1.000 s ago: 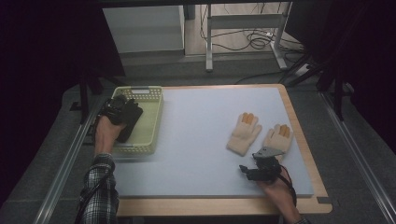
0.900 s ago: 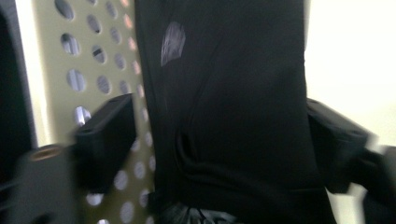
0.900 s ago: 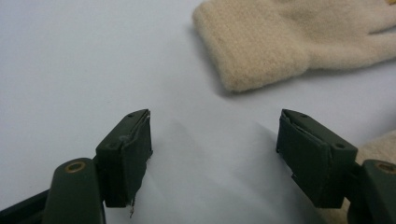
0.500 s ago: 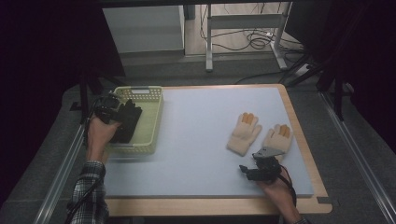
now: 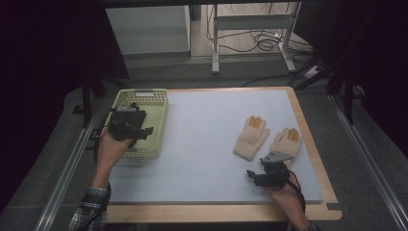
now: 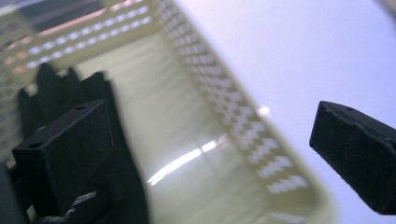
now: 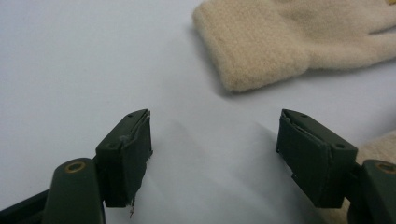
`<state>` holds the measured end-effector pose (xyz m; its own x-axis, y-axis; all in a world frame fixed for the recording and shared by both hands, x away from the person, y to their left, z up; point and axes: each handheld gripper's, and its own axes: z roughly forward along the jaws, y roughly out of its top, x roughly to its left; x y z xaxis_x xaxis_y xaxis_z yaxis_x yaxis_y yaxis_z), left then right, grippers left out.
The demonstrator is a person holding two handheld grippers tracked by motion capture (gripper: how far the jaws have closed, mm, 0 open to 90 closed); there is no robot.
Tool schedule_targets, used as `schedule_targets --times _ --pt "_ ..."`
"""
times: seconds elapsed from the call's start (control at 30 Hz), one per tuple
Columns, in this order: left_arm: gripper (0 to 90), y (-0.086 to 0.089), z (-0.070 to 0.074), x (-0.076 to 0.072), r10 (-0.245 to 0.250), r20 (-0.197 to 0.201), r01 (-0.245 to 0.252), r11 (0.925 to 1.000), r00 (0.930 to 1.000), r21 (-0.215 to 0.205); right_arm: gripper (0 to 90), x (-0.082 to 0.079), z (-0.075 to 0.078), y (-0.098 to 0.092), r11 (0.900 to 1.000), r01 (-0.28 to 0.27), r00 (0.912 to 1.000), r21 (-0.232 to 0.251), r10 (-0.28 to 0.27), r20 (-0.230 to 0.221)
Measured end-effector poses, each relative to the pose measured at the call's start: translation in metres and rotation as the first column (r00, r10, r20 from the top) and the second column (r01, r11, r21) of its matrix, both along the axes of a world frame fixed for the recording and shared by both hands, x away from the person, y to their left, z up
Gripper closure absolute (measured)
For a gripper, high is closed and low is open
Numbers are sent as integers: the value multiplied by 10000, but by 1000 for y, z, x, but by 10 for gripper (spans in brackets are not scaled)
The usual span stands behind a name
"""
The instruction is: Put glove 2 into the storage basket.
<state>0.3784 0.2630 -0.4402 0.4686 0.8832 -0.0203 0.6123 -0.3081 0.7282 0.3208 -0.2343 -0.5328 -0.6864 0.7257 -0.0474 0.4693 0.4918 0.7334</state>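
A pale yellow basket (image 5: pixel 161 103) stands at the table's left. My left gripper (image 5: pixel 144 132) hovers over it, open; its jaws have just been opening and nothing is between them. In the left gripper view (image 6: pixel 205 121) a black glove (image 6: pixel 60 84) lies in the basket (image 6: pixel 224 88), behind the left jaw. Two cream gloves with orange fingertips (image 5: pixel 251 138) (image 5: pixel 286 143) lie flat at the right. My right gripper (image 5: pixel 253 174) rests low just in front of them, open; in its own view (image 7: pixel 215 135) one cuff (image 7: pixel 261 51) lies ahead, apart from the jaws.
A light blue mat (image 5: pixel 207 134) covers the wooden table, with bare room between basket and gloves. The second glove's edge (image 7: pixel 373 144) touches the right jaw's side. Metal rails run along both table sides; cables lie on the floor behind.
The left gripper has lifted a little over the basket and its jaws have spread wide, leaving the black glove inside. The right hand has kept still.
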Motion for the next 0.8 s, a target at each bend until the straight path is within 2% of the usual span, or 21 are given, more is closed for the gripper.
schedule_targets --times 0.03,0.07,0.1,0.2,0.33,0.43,0.63,0.8 --pt "0 -10 1 -8 -309 204 309 9995 9993 -13 260 0 0 0 10000 -2 10000 1 2 3" --pt "0 -10 1 -8 -309 204 309 9995 9993 -13 260 0 0 0 10000 -2 10000 1 2 3" --pt "0 -19 1 -16 -583 387 586 9982 9976 -81 260 0 0 0 10000 0 10000 -4 0 6" --pt "0 -28 0 -23 -863 504 875 9959 9950 -220 260 0 0 0 10000 -1 10000 -3 1 7" --pt "0 -45 -5 -38 -1410 768 1448 9884 9870 -463 260 0 0 0 10000 -2 10000 -2 2 6" --pt "0 -59 -10 -49 -1807 986 1874 9803 9786 -630 260 0 0 0 10000 3 10000 1 -3 5" --pt "0 -85 -27 -71 -2535 1234 2615 9637 9594 -535 260 0 0 0 10000 4 10000 2 -4 11" --pt "2 -99 -47 -84 -2701 1194 2777 9593 9554 -513 259 0 0 0 10000 7 10000 4 -7 18"
